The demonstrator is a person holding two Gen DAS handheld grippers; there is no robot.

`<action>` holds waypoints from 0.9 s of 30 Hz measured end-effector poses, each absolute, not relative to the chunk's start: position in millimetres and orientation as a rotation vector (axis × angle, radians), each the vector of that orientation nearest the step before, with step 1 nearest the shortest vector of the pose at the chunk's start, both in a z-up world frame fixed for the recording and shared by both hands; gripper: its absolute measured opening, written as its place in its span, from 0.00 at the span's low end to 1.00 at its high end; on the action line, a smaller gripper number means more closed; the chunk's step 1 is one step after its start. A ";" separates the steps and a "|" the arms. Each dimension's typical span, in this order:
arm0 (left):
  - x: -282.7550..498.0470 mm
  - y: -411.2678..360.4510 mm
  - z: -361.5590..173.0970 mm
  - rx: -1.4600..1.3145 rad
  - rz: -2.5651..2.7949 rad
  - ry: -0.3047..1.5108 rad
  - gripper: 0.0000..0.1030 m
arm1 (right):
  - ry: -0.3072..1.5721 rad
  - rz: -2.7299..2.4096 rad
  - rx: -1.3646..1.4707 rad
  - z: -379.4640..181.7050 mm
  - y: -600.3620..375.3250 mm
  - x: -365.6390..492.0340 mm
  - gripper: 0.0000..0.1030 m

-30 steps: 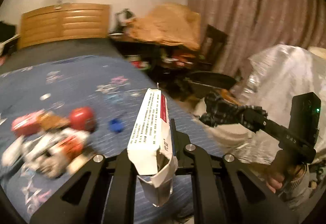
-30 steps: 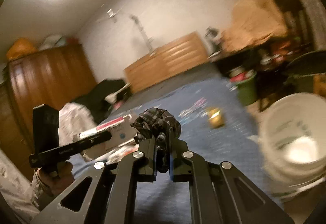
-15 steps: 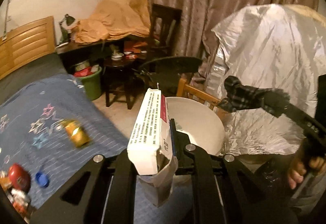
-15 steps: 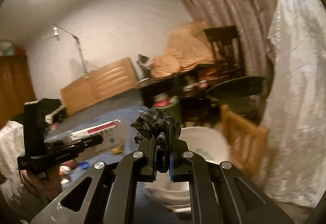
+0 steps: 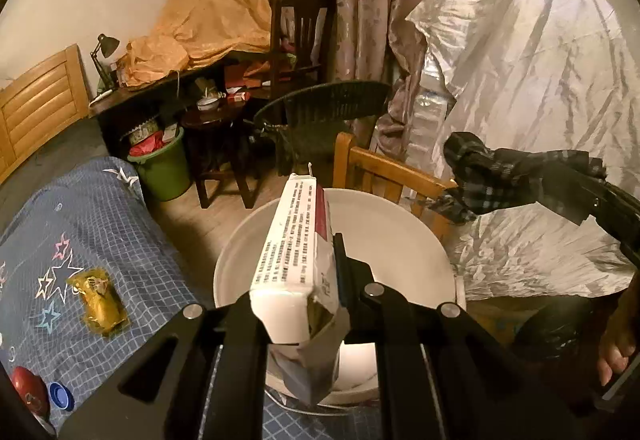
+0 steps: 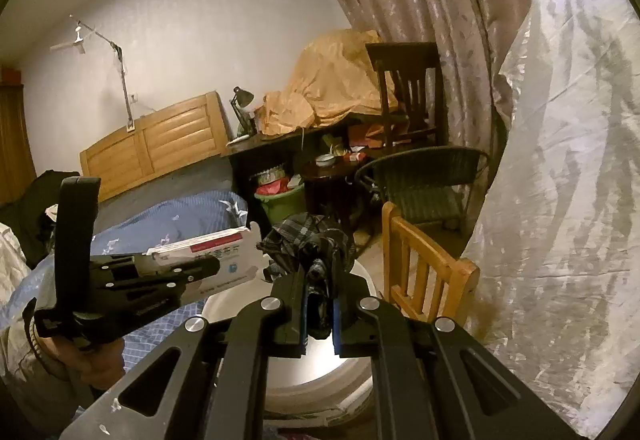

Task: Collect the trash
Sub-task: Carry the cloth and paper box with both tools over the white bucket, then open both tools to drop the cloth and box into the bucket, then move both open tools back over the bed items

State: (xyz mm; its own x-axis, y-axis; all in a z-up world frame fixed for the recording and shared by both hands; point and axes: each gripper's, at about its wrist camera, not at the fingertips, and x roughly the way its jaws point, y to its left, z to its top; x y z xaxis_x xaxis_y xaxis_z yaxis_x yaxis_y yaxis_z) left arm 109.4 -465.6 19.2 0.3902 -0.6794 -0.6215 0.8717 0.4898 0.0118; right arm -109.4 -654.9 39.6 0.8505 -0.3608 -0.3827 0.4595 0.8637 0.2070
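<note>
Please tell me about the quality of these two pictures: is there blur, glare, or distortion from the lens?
Left wrist view: sharp, warm dim light, the white bucket glows brightly at its bottom; dark round fisheye corners bend the curtain. Right wrist view: also sharp, the plastic sheet reflects light, and the bed headboard looks tilted by the lens.
</note>
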 end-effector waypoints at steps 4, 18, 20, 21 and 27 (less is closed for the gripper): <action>111.3 -475.8 10.2 0.390 -1.004 0.617 0.09 | 0.367 -0.435 0.301 30.3 -657.1 -96.9 0.09; 131.7 -495.8 -13.3 0.425 -0.958 0.699 0.33 | 0.396 -0.408 0.303 18.9 -664.6 -60.5 0.19; 137.9 -491.8 -13.7 0.404 -0.926 0.696 0.55 | 0.402 -0.420 0.316 14.7 -667.3 -53.2 0.44; 139.7 -489.5 -13.9 0.398 -0.923 0.697 0.55 | 0.396 -0.420 0.321 13.9 -668.0 -52.1 0.46; 144.7 -479.1 -10.2 0.372 -0.916 0.699 0.55 | 0.379 -0.429 0.337 12.4 -667.1 -53.4 0.46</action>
State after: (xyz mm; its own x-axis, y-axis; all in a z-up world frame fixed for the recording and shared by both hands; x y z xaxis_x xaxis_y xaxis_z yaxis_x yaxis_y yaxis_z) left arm 144.7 -479.1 -10.2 0.4140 -0.5930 -0.6906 0.8227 0.5684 0.0051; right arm -53.4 -667.1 12.4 0.8421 -0.3366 -0.4215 0.4597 0.8566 0.2344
